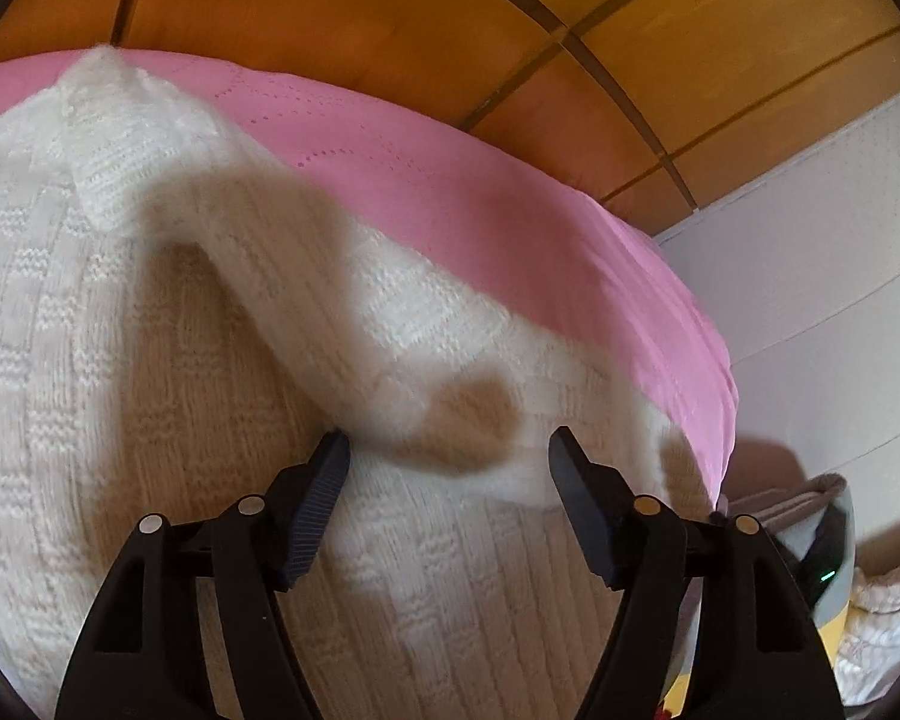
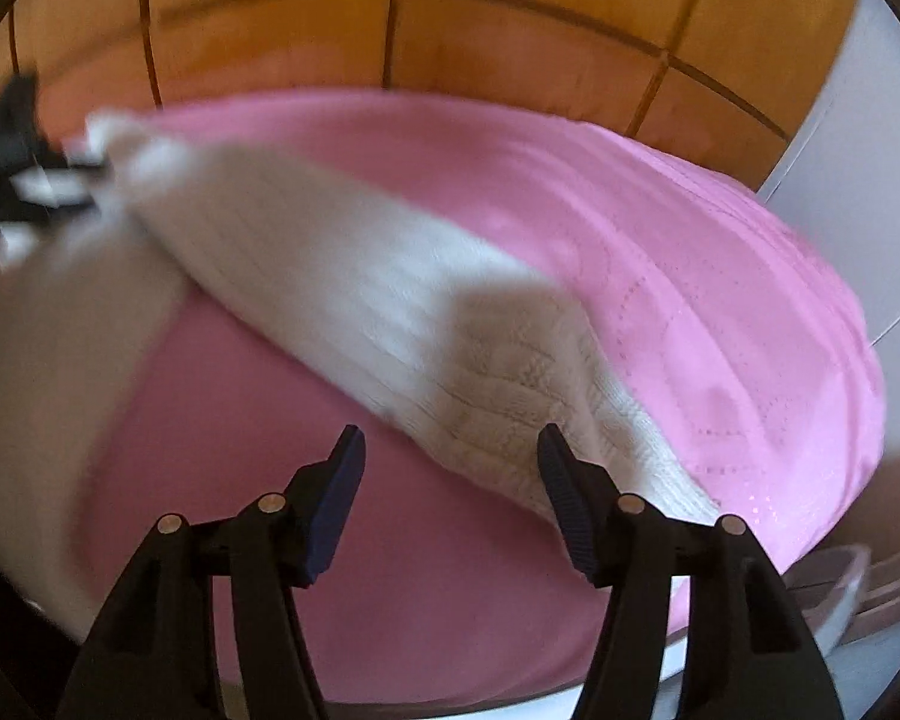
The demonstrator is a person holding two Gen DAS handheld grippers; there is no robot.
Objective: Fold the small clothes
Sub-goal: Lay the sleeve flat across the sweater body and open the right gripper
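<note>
- Left gripper [image 1: 450, 450]: jaws standing apart, nothing clamped between them, tilted down over a white knitted sweater [image 1: 150, 360].
- Sweater spread wide below and ahead of the left gripper, filling most of that view; a folded sleeve [image 1: 330, 300] lying across the body of the knit, its cuff end just ahead of the fingertips, not pinched.
- Pink cover [image 1: 540, 222] beyond the sweater, up and to the right of the left gripper; wooden panelling [image 1: 390, 18] behind it.
- Right gripper [image 2: 450, 444]: jaws apart, holding nothing; picture blurred.
- Another sleeve [image 2: 360, 300] of the same sweater stretched diagonally ahead of the right gripper, its near end lying beside and partly behind the right-hand finger [image 2: 564, 498]; contact with the pad cannot be told.
- Bare pink cover directly under the gap of the right gripper.
- Left gripper seen far up-left of the right gripper, at the sweater's far end, too blurred to judge there.
</note>
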